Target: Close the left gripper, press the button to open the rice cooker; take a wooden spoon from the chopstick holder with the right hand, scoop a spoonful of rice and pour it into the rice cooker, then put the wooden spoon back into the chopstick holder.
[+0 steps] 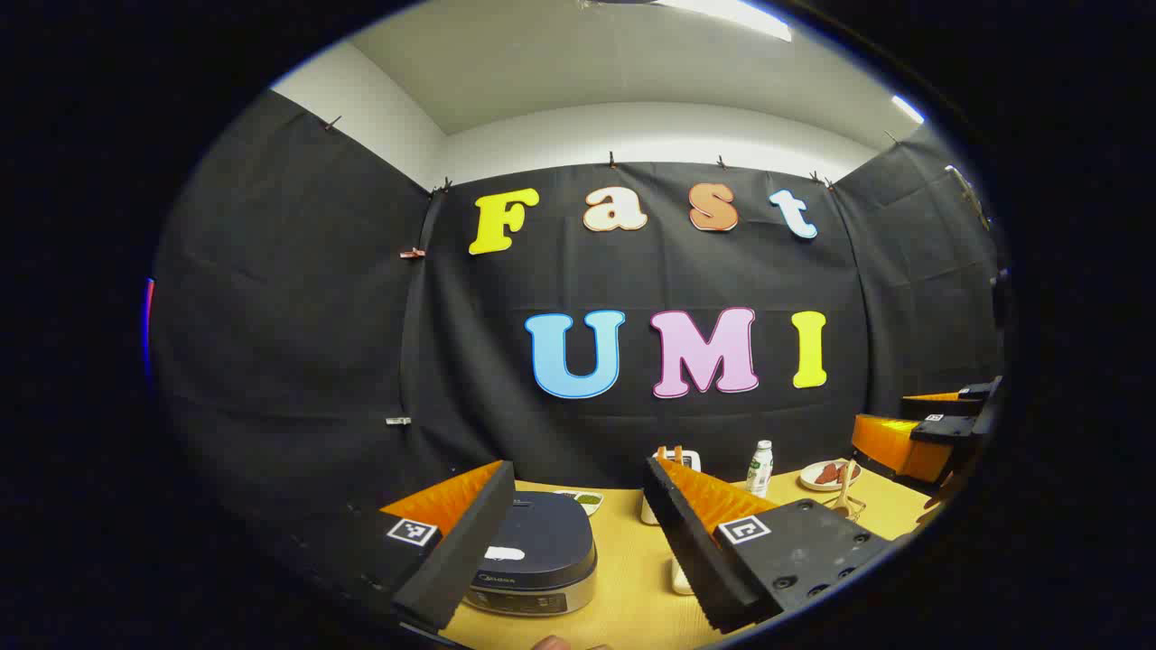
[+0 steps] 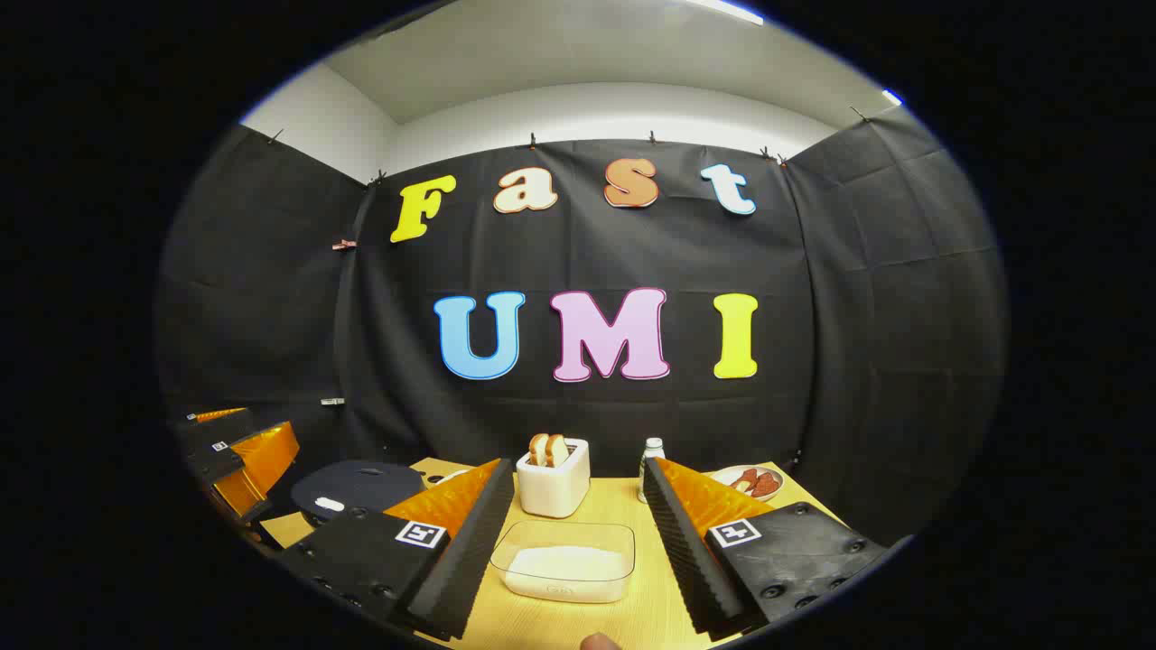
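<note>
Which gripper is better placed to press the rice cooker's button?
Left. The closed cooker lies just beyond the left gripper, between its open fingers. The right gripper faces the rice container.

I am working in a staged recording booth: black cloth walls (image 2: 858,298) clipped up around a wooden bench (image 2: 578,623) dressed with kitchen props, toaster (image 2: 553,487) and rice cooker (image 1: 533,560).

Rice cooker (image 1: 533,555) sits on the tabletop (image 2: 623,501) at the left w/ lid down. Right of it – rice tub (image 2: 567,560) up front, toaster (image 2: 554,483) right behind it. Bottle (image 2: 650,462) next, then a plate (image 2: 754,483) at far right.
</note>
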{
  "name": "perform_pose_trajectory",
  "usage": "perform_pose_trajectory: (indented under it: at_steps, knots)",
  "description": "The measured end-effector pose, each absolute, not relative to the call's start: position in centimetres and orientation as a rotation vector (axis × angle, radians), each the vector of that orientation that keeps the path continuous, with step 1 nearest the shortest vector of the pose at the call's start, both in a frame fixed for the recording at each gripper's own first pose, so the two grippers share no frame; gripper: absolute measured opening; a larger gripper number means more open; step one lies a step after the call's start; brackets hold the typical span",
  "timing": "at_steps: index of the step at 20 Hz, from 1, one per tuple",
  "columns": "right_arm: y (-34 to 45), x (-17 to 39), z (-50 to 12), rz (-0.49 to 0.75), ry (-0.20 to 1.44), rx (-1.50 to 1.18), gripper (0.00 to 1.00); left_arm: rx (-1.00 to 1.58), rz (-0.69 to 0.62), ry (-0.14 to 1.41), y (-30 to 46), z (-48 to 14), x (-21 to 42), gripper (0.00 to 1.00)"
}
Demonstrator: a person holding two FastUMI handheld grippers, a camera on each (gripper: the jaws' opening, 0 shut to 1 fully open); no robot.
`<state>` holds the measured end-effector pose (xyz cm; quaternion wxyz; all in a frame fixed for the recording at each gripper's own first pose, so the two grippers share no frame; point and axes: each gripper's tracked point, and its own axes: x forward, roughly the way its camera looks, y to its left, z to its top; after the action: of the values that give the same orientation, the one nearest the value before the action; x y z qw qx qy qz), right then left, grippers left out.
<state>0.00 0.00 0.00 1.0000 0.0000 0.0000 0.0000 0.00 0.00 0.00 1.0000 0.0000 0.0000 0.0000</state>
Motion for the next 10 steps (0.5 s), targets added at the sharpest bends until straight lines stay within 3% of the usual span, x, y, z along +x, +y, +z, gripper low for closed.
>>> perform_pose_trajectory:
  at_steps: [10]
  knots:
    - [-0.42,0.03,-0.11,0.016,0.008,0.031,0.9,-0.001,0.008,0.002,-0.87,0.02,-0.31,0.97]
